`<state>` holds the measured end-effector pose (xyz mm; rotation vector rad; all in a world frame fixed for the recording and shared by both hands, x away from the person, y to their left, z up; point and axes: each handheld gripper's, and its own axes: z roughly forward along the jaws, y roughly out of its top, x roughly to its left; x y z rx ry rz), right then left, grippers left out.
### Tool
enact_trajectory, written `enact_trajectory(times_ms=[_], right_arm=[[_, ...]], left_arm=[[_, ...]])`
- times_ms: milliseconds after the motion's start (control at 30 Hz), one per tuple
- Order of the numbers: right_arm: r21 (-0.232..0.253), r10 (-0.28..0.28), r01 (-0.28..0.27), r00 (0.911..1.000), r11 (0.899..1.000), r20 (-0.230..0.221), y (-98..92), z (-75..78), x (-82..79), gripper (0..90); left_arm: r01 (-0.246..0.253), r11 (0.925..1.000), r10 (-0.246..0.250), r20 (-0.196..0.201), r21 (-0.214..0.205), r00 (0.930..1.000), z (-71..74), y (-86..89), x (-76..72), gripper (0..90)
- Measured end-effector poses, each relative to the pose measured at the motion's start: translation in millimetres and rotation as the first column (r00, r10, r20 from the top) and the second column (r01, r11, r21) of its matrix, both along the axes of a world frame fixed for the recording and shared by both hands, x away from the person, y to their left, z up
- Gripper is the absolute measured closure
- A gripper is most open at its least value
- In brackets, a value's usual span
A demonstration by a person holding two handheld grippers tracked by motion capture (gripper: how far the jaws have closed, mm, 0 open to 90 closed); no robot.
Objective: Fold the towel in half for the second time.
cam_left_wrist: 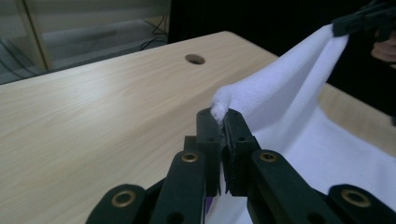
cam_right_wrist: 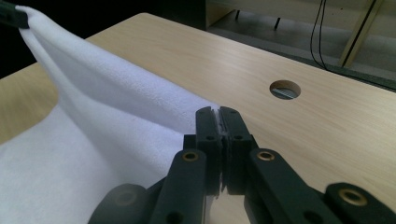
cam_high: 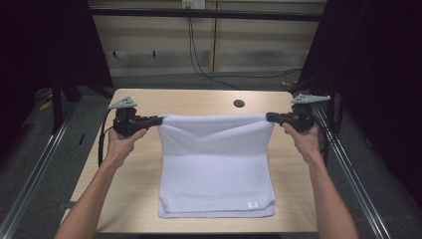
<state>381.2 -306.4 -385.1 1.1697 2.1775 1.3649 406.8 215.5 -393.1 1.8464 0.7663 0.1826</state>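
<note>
White towel (cam_high: 217, 164), corners in both jaws

Table (cam_high: 124, 169): light wood grain, rounded corners
Hole (cam_high: 239, 103): round, dark, near the far edge of the table, right of the middle
Wall panels (cam_high: 154, 35): pale, behind the table
Cables (cam_high: 199, 59): black, hanging down the wall and trailing across the floor
Rails (cam_high: 35, 169): metal, one along each side of the table
Floor (cam_high: 174, 80): grey
Surroundings (cam_high: 388, 74): dark on both sides
</note>
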Motion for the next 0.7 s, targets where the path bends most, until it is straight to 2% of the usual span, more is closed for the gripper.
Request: enact_trajectory(times_ms=[67, 133, 200, 300, 400, 433, 467, 500, 567, 633, 700], right_arm=[[-0.006, 0.013, -0.013, 0.9999, 1.000, 0.007, -1.7, 5.4, -7.7, 87.6], [-0.008, 0.031, -0.030, 0.9993, 1.000, 0.023, -0.8, 8.8, -18.9, 87.5], [-0.032, 0.056, -0.055, 0.9981, 0.998, 0.028, 0.7, 8.3, -32.6, 87.6], [-0.056, 0.088, -0.087, 0.9959, 0.995, 0.021, 0.8, 0.0, -58.9, 87.5], [-0.043, 0.113, -0.112, 0.9936, 0.993, 0.009, -2.0, -14.5, -88.4, 87.5], [-0.024, 0.122, -0.122, 0.9925, 0.992, 0.000, -2.7, -20.5, -97.3, 87.5], [-0.031, 0.133, -0.133, 0.9910, 0.991, -0.013, -2.2, -26.3, -105.7, 87.4], [-0.041, 0.139, -0.140, 0.9899, 0.989, -0.029, -1.2, -32.1, -113.8, 87.3], [-0.041, 0.159, -0.161, 0.9859, 0.986, -0.051, 0.4, -42.9, -129.8, 87.2], [-0.058, 0.160, -0.164, 0.9845, 0.985, -0.072, 0.6, -53.9, -144.7, 86.8], [-0.048, 0.188, -0.194, 0.9750, 0.980, -0.120, -0.3, -67.4, -158.7, 85.8]], left_arm=[[0.013, 0.9994, -0.013, 0.007, 0.032, 0.9999, 4.9, -2.1, -8.9, 87.0], [0.039, 0.9992, -0.039, 0.014, 0.000, 0.9991, 7.1, -1.2, -22.4, 86.9], [0.059, 0.9982, -0.059, 0.020, 0.006, 0.9980, 4.2, -0.4, -38.2, 86.9], [0.096, 0.9946, -0.096, -0.003, 0.038, 0.9954, -10.2, 3.6, -63.8, 86.8], [0.133, 0.9902, -0.131, -0.037, 0.043, 0.9906, -26.9, 9.5, -89.1, 86.5], [0.140, 0.9889, -0.138, -0.044, 0.050, 0.9895, -31.5, 10.8, -97.2, 86.5], [0.152, 0.9865, -0.149, -0.051, 0.060, 0.9875, -36.0, 11.8, -104.5, 86.3], [0.165, 0.9845, -0.161, -0.064, 0.059, 0.9848, -41.1, 12.1, -111.6, 86.1], [0.196, 0.9767, -0.186, -0.106, 0.087, 0.9768, -52.4, 10.6, -124.8, 85.8], [0.243, 0.9631, -0.225, -0.146, 0.117, 0.9634, -63.5, 8.7, -137.4, 84.7], [0.275, 0.9529, -0.251, -0.182, 0.127, 0.9509, -74.0, 9.7, -148.0, 84.0]])
